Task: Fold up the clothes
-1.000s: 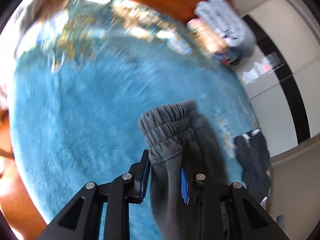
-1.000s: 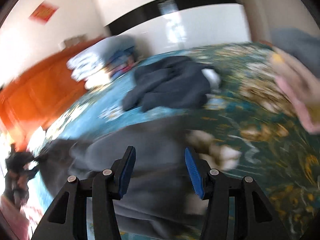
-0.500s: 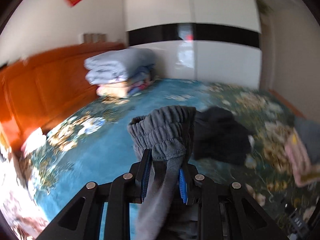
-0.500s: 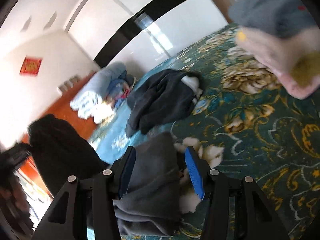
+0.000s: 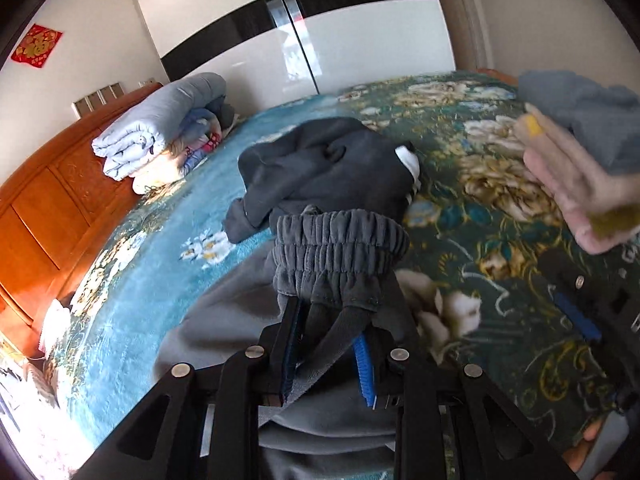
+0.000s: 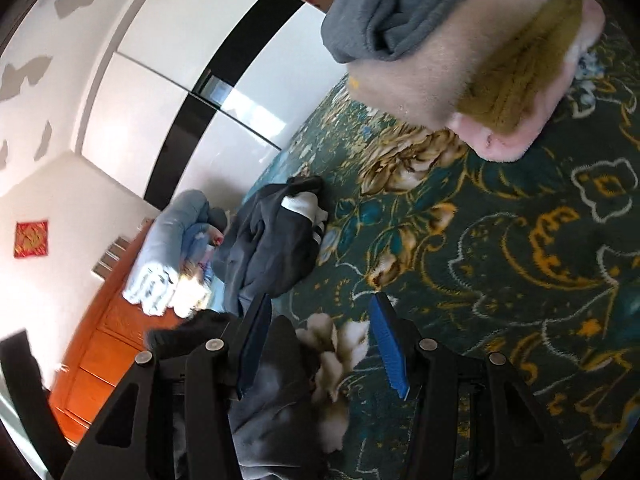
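Observation:
My left gripper (image 5: 330,354) is shut on the elastic waistband of grey sweatpants (image 5: 340,256); the waistband stands bunched above the fingers and the rest of the pants lies folded on the bed below. My right gripper (image 6: 320,344) is open and empty, just above the bed, with the grey pants (image 6: 272,412) under its left finger. It also shows at the right edge of the left wrist view (image 5: 576,316). A dark unfolded garment (image 5: 332,168) with a white patch lies on the bed beyond; it shows in the right wrist view (image 6: 272,240) too.
A stack of folded clothes, grey on pink and yellow (image 5: 580,160), sits at the right of the flowered bedspread (image 5: 460,208); it is close above the right gripper (image 6: 460,60). Rolled quilts (image 5: 160,136) lie by the orange wooden headboard (image 5: 52,200). A white wardrobe (image 5: 320,32) stands behind.
The left gripper has swung round and come down with the waistband, laying the pants over themselves on the bed. The right gripper has tilted and shifted toward the folded stack, still open.

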The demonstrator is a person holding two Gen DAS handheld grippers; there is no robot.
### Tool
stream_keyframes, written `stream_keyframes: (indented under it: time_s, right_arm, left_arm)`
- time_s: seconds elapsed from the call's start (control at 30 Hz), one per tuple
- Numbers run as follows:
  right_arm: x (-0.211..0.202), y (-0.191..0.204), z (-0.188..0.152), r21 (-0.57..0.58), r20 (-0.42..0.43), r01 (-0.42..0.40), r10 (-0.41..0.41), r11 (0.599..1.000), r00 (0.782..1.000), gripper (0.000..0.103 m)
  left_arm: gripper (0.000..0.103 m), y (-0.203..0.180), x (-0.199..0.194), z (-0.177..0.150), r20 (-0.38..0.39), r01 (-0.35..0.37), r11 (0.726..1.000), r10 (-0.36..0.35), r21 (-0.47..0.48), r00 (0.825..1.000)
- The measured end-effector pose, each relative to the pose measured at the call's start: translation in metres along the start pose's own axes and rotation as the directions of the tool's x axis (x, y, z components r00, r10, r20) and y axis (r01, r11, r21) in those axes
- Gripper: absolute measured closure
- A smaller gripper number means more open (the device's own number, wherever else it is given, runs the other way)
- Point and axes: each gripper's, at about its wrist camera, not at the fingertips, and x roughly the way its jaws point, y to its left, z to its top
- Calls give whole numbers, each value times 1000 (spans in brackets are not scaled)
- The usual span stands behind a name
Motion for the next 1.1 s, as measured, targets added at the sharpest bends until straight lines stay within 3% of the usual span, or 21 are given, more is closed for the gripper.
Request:
stream_keyframes:
  time_s: [0.07, 0.13, 0.3, 0.4, 0.53, 0.6, 0.67, 0.73, 0.9, 1.0, 1.1]
  right_arm:
    - [0, -2, 0, 8, 3, 0, 0, 1000, 1000, 50]
    - [1, -3, 0, 9, -1, 7, -7, 1000, 1000, 50]
    - [4, -5, -2, 6, -7, 24, -24, 1000, 1000, 50]
    - [6, -5, -3, -3, -17, -1, 1, 1000, 1000, 50]
    - [15, 0, -5, 39, -94, -159, 162, 987, 982, 48]
    - [23, 4, -9, 70, -153, -243, 252, 967, 956, 40]
    - [32, 11, -16, 75, -220, -299, 308, 951, 926, 38]
    - [41, 19, -23, 83, -285, -352, 361, 932, 888, 34]
    - [71, 32, -53, 81, -437, -369, 366, 926, 821, 31]
    - [75, 44, -62, 22, -445, -403, 369, 915, 816, 31]
    - [77, 59, -67, -98, -438, -398, 320, 912, 840, 31]
  left_arm:
    - [63, -1, 0, -3, -16, 13, 1000, -14, -19, 1000]
    - [40, -3, -2, -5, -25, 30, 999, -31, -37, 999]
    - [40, 1, -20, -6, 9, 105, 993, -104, -45, 994]
    - [40, 36, -40, -5, 71, 160, 980, -152, -121, 986]
    - [36, 112, -52, -15, 143, 72, 960, -34, -271, 989]
    - [36, 144, -43, -26, 106, -7, 941, 46, -338, 993]
    - [36, 173, -23, -44, 20, -62, 912, 76, -405, 997]
    - [36, 194, -2, -66, -57, -83, 884, 63, -461, 996]
    - [36, 198, 25, -103, -116, -57, 884, 3, -463, 993]
    - [36, 199, 41, -125, -149, -39, 886, -34, -462, 988]
    - [35, 201, 57, -147, -181, -22, 887, -70, -462, 981]
